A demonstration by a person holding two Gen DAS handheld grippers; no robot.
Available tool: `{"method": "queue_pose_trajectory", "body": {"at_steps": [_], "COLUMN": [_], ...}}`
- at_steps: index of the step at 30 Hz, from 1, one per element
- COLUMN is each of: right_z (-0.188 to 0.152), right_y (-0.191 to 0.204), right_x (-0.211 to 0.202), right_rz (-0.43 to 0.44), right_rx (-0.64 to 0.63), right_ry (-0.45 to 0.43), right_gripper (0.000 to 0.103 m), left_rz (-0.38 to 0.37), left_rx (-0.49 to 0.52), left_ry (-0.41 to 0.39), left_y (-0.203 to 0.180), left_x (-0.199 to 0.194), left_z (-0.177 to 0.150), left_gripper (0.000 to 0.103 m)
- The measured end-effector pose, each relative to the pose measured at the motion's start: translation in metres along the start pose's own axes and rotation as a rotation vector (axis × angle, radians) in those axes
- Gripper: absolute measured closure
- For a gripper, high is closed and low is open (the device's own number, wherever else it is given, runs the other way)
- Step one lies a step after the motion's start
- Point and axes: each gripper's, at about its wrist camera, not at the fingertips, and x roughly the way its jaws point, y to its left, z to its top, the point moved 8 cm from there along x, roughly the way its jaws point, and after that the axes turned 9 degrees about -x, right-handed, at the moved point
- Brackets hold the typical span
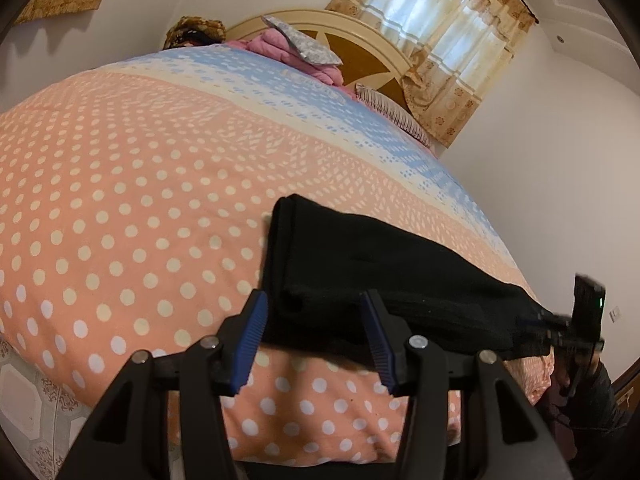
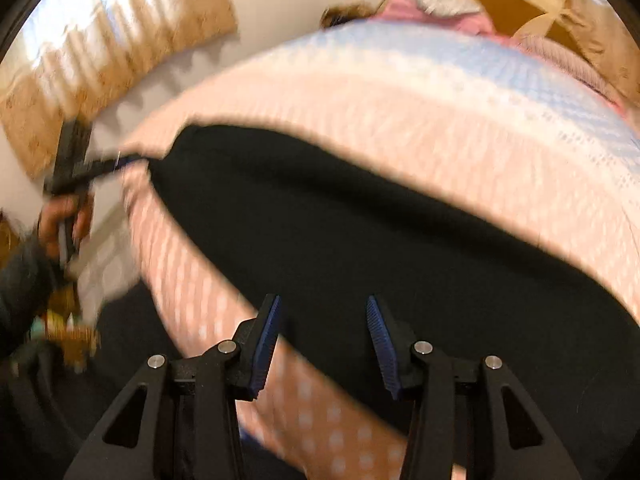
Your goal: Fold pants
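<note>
Across the lower middle of the left wrist view, the black pants [image 1: 384, 276] are lying flat on a bed with a pink, white-dotted bedsheet [image 1: 120, 208], stretching from a squared end near the frame's centre out toward the right edge. The left gripper [image 1: 316, 336] is sitting at the bottom centre with its blue-padded jaws standing partly apart; the near corner of the pants is lying between and just beyond them, but the pads are not pressing on the cloth and nothing is being gripped. At the far right of this view, the right gripper [image 1: 560, 326] is showing as a small blurred shape at the other end of the pants, with a hand [image 1: 592, 372] and dark sleeve below it.

In the right wrist view, everything is smeared with blur. The pants [image 2: 380, 240] are filling the middle as a broad dark band running from the upper left down to the lower right edge over the bedsheet [image 2: 400, 100]. The right gripper [image 2: 322, 340] is at the bottom centre, its jaws parted about halfway and hanging over the edge of the pants without closing on them. At the left of this frame, the left gripper [image 2: 120, 160] is reaching toward the pants' far end, held by a hand [image 2: 60, 224].

At the top of the left view, a wooden headboard [image 1: 360, 40], pink bedding [image 1: 280, 48] and a curtained window [image 1: 440, 20] are standing behind the bed.
</note>
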Motion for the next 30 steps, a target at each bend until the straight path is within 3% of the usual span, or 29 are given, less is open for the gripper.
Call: {"method": "queue_pose_trajectory", "body": {"at_steps": [4,8,11,13,16,20,22,24,26,27,29,30], "right_z": [0.014,-0.012,-0.02,-0.01,0.013,0.048,0.061,0.068,0.061,0.055,0.051,0.051], "right_y": [0.01,0.047,0.059,0.056,0.051,0.062,0.079,0.103,0.12,0.132,0.141,0.143], "right_x": [0.034,0.055,0.052,0.045,0.035,0.043,0.054,0.073,0.095,0.104,0.1,0.099], "right_rz": [0.056,0.137,0.128,0.169,0.13,0.143,0.161,0.162,0.213,0.234,0.153,0.141], "right_rx": [0.043,0.003,-0.041,0.001,-0.005,-0.004,-0.032,-0.093,-0.091,-0.105,-0.218,-0.232], "right_ry": [0.034,0.12,0.134,0.109,0.038,-0.028,-0.034,-0.023,0.055,0.091,0.056,0.06], "right_gripper": [0.057,0.057,0.057,0.057,0.057,0.057,0.057,0.057,0.057,0.056,0.056,0.056], "left_rz": [0.031,0.049,0.052,0.049,0.068,0.089,0.141,0.157,0.183,0.172,0.14,0.132], "left_rx": [0.014,0.043,0.063,0.063,0.075,0.084,0.092,0.09,0.061,0.051,0.051,0.062], "left_ry": [-0.015,-0.026,-0.026,-0.017,-0.034,-0.081,-0.083,-0.071,-0.048,-0.027,-0.015,-0.012], "left_y": [0.001,0.0,-0.002,-0.003,-0.003,-0.009,-0.007,-0.004,0.004,0.004,-0.001,-0.005], "left_x": [-0.002,-0.003,0.001,0.007,0.008,0.001,0.004,0.013,0.022,0.027,0.033,0.035], "left_z": [0.004,0.005,0.005,0.004,0.007,0.019,0.024,0.027,0.027,0.027,0.03,0.032], "left_gripper": [0.051,0.051,0.051,0.049,0.046,0.042,0.035,0.035,0.035,0.037,0.045,0.056]}}
